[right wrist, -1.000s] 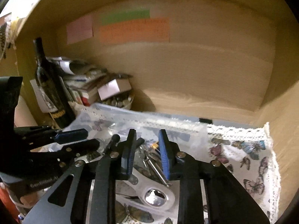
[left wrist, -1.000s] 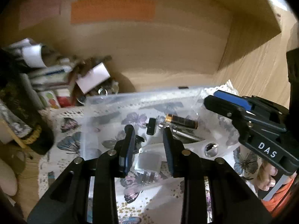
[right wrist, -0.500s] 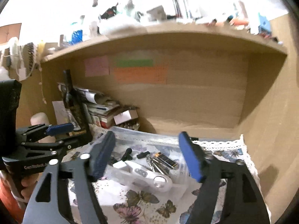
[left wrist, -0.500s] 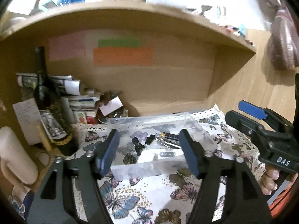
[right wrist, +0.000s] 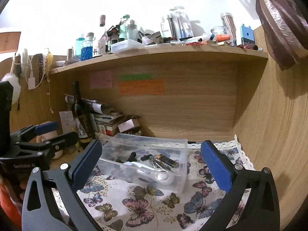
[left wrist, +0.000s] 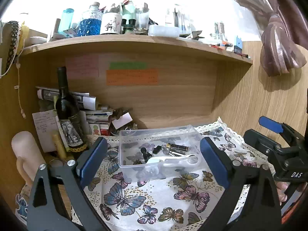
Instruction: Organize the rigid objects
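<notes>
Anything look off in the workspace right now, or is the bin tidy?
Nothing looks spilled or broken. The clear bin sits flat on the butterfly cloth with the battery, the white tool and small black parts loose inside. Both the left claw and right claw are open and empty.

small items in clear bin (left wrist: 159, 150) indistinct.

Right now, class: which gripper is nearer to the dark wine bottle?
Left. The left gripper hangs open before the clear box, close to the wine bottle at its left. The right gripper, also open, sits farther right, beyond the left one.
</notes>
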